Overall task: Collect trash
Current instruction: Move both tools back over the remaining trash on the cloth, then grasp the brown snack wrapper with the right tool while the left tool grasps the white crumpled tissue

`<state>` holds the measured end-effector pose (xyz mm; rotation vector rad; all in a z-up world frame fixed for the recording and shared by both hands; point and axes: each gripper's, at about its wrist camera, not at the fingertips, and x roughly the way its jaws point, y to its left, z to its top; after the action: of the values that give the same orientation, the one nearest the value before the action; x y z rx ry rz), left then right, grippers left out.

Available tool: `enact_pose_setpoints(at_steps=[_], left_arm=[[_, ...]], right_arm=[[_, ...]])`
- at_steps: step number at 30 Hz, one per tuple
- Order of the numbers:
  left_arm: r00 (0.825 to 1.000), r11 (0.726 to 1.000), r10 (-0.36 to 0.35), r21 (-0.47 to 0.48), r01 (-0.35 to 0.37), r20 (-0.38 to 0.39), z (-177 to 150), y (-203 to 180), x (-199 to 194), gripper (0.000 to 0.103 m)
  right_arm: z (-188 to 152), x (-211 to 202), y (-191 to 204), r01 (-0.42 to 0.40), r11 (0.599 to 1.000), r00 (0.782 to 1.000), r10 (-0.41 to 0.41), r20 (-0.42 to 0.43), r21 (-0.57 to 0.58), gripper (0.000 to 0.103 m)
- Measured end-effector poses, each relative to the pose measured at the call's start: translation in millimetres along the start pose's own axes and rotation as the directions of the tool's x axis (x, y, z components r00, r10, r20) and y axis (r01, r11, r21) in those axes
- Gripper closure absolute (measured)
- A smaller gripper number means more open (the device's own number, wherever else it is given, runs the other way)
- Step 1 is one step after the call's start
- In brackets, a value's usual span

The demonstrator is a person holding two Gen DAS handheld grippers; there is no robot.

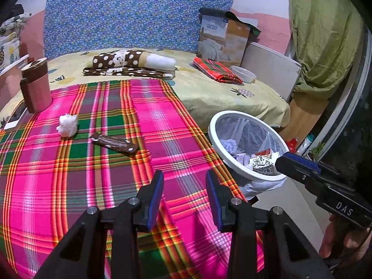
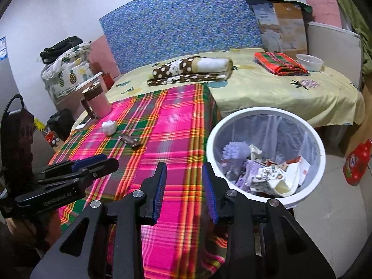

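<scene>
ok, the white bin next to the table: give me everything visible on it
The white bin is a round, plastic-looking tub lined with a clear bag whose film spills over the rim. It stands upright on the floor, between the plaid-covered table and the bed. Inside lies a shallow heap: a lilac spiky ball, printed cartons and crumpled paper, well below the rim. Neither gripper touches it; the right gripper, jaws open, sits near its rim.
</scene>
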<state>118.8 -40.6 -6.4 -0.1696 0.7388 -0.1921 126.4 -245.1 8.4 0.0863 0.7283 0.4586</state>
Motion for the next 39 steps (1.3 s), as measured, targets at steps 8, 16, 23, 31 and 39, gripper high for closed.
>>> enact_pose_setpoints(at_steps=[8,16,23,31,39], left_arm=[[1.000,0.999,0.027,-0.023,-0.027,0.003,-5.0,14.3,-6.6,0.064],[0.998,0.997,0.061,-0.051,-0.061,0.002,-9.4,30.9,-8.8,0.064],[0.995,0.992,0.098,-0.078,-0.097,0.002,-9.8,52.8,-10.8,0.064],[0.989,0.983,0.148,-0.111,-0.146,0.009,-0.3,86.2,-12.6,0.064],[0.982,0.972,0.191,-0.139,-0.190,-0.007,13.4,125.3,-3.0,0.064]], right_arm=[[-3.3,6.7,14.7,-0.021,1.000,0.999,0.021,-0.025,-0.022,0.069],[-4.3,19.8,26.9,-0.052,0.998,0.997,0.049,-0.056,-0.043,0.069],[0.5,35.8,42.7,-0.094,0.992,0.993,0.087,-0.084,-0.084,0.069],[11.7,66.0,61.7,-0.150,0.980,0.983,0.133,-0.128,-0.132,0.069],[23.1,99.0,80.7,-0.187,0.962,0.972,0.152,-0.177,-0.199,0.069]])
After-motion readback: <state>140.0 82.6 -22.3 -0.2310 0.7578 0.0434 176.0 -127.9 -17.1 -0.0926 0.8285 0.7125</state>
